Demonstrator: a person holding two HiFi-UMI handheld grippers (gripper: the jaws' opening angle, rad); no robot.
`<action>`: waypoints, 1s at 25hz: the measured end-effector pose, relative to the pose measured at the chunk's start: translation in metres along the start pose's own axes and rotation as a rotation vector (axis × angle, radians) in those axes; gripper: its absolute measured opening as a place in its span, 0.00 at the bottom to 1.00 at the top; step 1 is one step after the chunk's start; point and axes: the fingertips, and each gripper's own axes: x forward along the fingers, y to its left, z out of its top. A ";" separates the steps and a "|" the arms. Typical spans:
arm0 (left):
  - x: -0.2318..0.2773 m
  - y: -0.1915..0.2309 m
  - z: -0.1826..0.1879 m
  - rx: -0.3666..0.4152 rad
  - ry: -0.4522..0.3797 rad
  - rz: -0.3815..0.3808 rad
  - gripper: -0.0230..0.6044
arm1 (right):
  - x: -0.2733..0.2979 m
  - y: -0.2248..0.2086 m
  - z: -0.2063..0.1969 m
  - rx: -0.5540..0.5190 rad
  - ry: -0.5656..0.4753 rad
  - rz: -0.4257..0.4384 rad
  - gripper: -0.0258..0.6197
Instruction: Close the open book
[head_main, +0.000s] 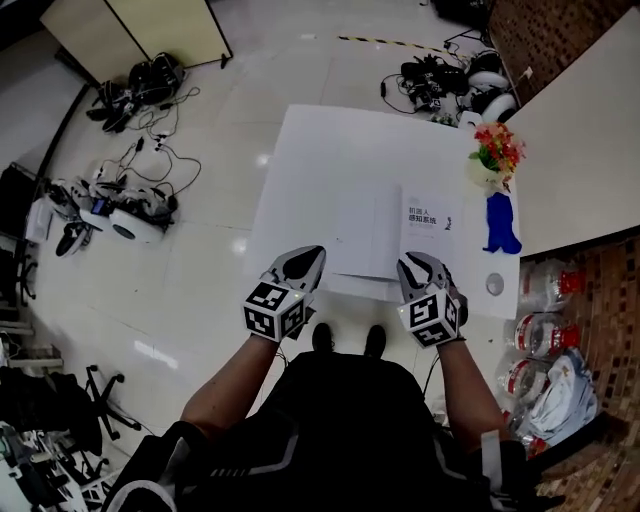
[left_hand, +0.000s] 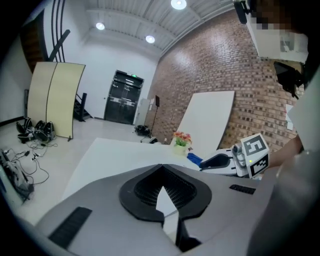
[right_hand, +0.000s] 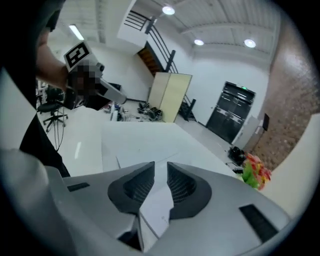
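Observation:
The book (head_main: 395, 230) lies flat on the white table (head_main: 330, 150), a blank white leaf on its left and a leaf with a dark printed title on its right. Both grippers hover at its near edge. My left gripper (head_main: 305, 257) is by the left corner, its fingertips meeting with nothing held (left_hand: 161, 167). My right gripper (head_main: 415, 262) is over the right leaf's near edge. Its jaws stand slightly apart (right_hand: 160, 166), and white paper shows in the gap without being pinched. The right gripper (left_hand: 220, 161) also shows in the left gripper view.
A small pot of flowers (head_main: 496, 152) and a blue object (head_main: 500, 225) stand at the table's right edge, with a small round disc (head_main: 495, 283) nearer. A large white board (head_main: 580, 140) leans at the right. Cables and devices (head_main: 120, 205) litter the floor left; bags (head_main: 545, 350) sit right.

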 end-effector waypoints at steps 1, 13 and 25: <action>-0.006 0.005 0.000 -0.004 -0.006 0.015 0.03 | 0.008 0.011 0.008 -0.033 -0.001 0.035 0.12; -0.050 0.036 -0.024 -0.049 -0.006 0.135 0.03 | 0.088 0.112 -0.019 -0.552 0.258 0.314 0.24; -0.056 0.043 -0.043 -0.076 0.027 0.133 0.03 | 0.109 0.122 -0.032 -0.644 0.267 0.260 0.23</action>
